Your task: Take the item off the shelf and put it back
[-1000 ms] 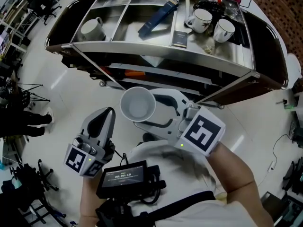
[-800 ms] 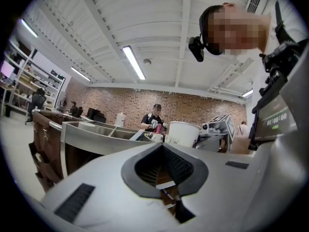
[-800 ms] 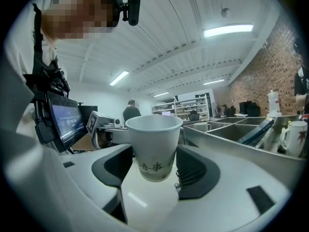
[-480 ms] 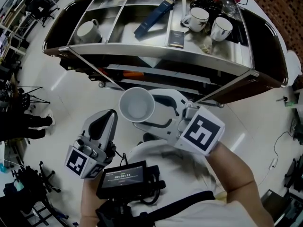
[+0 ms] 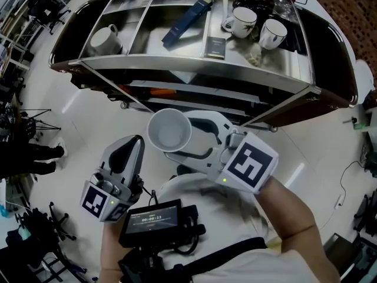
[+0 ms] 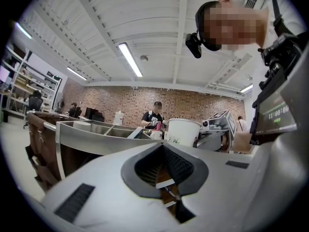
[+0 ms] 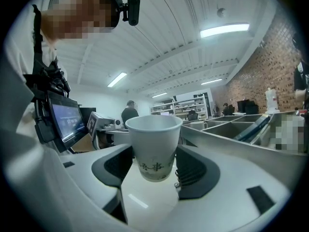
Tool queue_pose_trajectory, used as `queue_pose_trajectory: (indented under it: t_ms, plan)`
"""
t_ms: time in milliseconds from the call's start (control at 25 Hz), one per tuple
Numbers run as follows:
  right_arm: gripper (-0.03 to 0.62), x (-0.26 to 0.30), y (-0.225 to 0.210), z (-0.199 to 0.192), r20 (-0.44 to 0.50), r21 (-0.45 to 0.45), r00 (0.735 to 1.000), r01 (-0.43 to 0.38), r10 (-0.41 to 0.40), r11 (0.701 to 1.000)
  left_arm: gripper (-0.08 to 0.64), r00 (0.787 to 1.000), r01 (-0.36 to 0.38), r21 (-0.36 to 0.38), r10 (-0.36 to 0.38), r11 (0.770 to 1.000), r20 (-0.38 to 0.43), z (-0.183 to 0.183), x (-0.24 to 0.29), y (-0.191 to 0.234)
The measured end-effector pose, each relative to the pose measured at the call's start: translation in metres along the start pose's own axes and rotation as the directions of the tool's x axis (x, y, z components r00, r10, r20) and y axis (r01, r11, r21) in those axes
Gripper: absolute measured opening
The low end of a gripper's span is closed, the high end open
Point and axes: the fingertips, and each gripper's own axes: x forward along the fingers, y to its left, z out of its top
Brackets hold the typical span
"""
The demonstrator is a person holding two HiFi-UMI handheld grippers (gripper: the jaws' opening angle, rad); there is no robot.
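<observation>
Holding the paper cup (image 5: pixel 169 130) upright in front of the shelf (image 5: pixel 194 63), your right gripper (image 7: pixel 153 164) has its jaws pressed on the cup's thin sides — squeeze harder and the wall may buckle, ease off and it could slip. Going back in, a low approach could clip the shelf's front rim or the mugs (image 5: pixel 242 23), and your left gripper (image 5: pixel 135 141), closed and empty, can't steady it.

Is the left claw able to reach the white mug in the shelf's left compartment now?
Probably yes. The left claw holds nothing, and the white mug stands alone in its open-topped compartment, nothing above it. The claw is shut and must open first.
</observation>
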Motion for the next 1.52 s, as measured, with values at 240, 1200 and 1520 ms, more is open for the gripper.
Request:
queue_pose_trajectory:
  t_ms: [240,1200,1520]
  plan:
    - [0.265,0.001,-0.005,-0.012,-0.018,0.02,1.0,0.008,-0.007,1.0,0.008,1.0,-0.009,0.014,0.009,1.0,-0.022,-0.011,0.005,0.001]
    - [0.265,-0.008,-0.098,-0.173,-0.168,0.074,0.962,0.23,-0.215,0.97,0.009,0.99,-0.041,-0.095,0.027,0.995,-0.142,-0.119,0.057,0.001]
    - [0.265,-0.027,-0.178,-0.238,-0.264,0.039,0.852,0.478,-0.452,0.878,0.009,0.983,-0.029,-0.119,0.007,0.992,-0.183,-0.158,0.074,-0.012]
